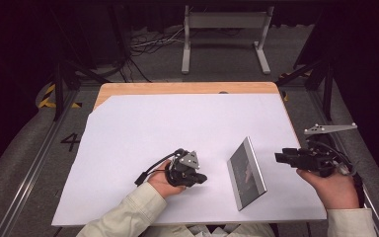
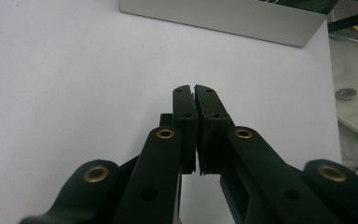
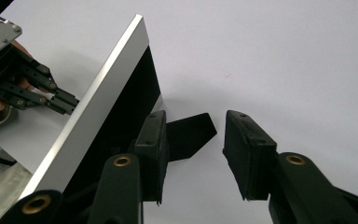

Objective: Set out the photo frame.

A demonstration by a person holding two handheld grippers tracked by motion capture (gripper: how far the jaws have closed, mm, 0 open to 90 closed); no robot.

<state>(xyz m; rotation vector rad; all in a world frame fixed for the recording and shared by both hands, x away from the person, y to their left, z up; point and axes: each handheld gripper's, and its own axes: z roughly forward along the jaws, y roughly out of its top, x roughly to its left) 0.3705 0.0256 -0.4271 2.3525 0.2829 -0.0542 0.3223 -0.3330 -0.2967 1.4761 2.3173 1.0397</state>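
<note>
A silver-edged picture frame [image 1: 246, 173] stands tilted on the white sheet [image 1: 177, 123], its dark face turned toward my left gripper. The left gripper [image 1: 203, 177] rests on the sheet just left of the frame, jaws pressed together with nothing between them [image 2: 195, 88]; the frame's silver edge [image 2: 223, 16] lies ahead of it. My right gripper [image 1: 279, 157] hovers to the right of the frame, behind it, jaws open and empty [image 3: 196, 116]. Its view shows the frame's black back [image 3: 130, 102] and its black prop stand [image 3: 191, 133] just beyond the left jaw.
The sheet covers a wooden table [image 1: 177, 88] with its far edge bare. Beyond it a grey metal stand [image 1: 224, 29] and cables sit on the floor. Rails run along both sides. A pale sleeve [image 2: 354, 93] lies at the table's near edge.
</note>
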